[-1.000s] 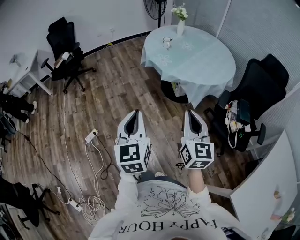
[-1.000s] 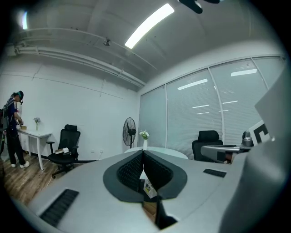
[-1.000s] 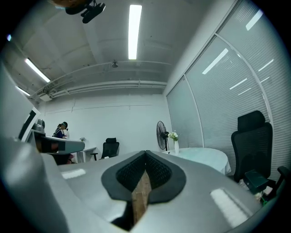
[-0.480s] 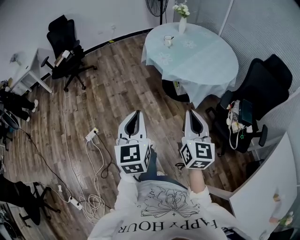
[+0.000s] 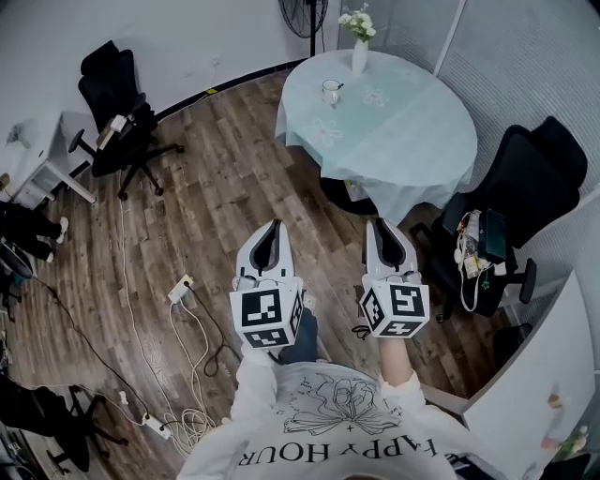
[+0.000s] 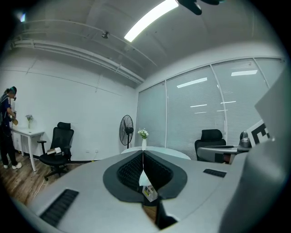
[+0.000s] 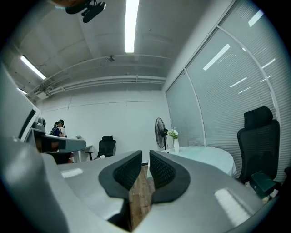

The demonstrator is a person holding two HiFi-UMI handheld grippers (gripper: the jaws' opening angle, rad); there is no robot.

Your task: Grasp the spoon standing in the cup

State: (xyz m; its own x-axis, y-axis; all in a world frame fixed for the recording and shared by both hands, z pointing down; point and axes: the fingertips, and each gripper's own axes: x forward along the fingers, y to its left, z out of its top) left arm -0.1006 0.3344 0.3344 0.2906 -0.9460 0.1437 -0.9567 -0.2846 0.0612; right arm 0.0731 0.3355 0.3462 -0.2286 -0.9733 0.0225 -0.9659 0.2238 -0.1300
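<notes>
A clear cup (image 5: 330,92) with a spoon (image 5: 337,86) standing in it sits on the far left part of the round table (image 5: 403,122), which has a pale teal cloth. Both grippers are held side by side at chest height over the wood floor, well short of the table. My left gripper (image 5: 272,228) (image 6: 143,153) is shut, its pads meeting with nothing between them. On my right gripper (image 5: 380,225) (image 7: 145,155) the jaws are opening, with a narrow gap and only floor showing through it. The cup cannot be made out in either gripper view.
A white vase of flowers (image 5: 359,49) stands at the table's far edge. Black office chairs stand at the right (image 5: 525,178) and far left (image 5: 117,98). A fan (image 5: 305,14) is behind the table. Cables and a power strip (image 5: 178,289) lie on the floor at the left.
The room has shifted a little in the head view, the floor sliding down the picture. Both grippers keep the same place in front of the person.
</notes>
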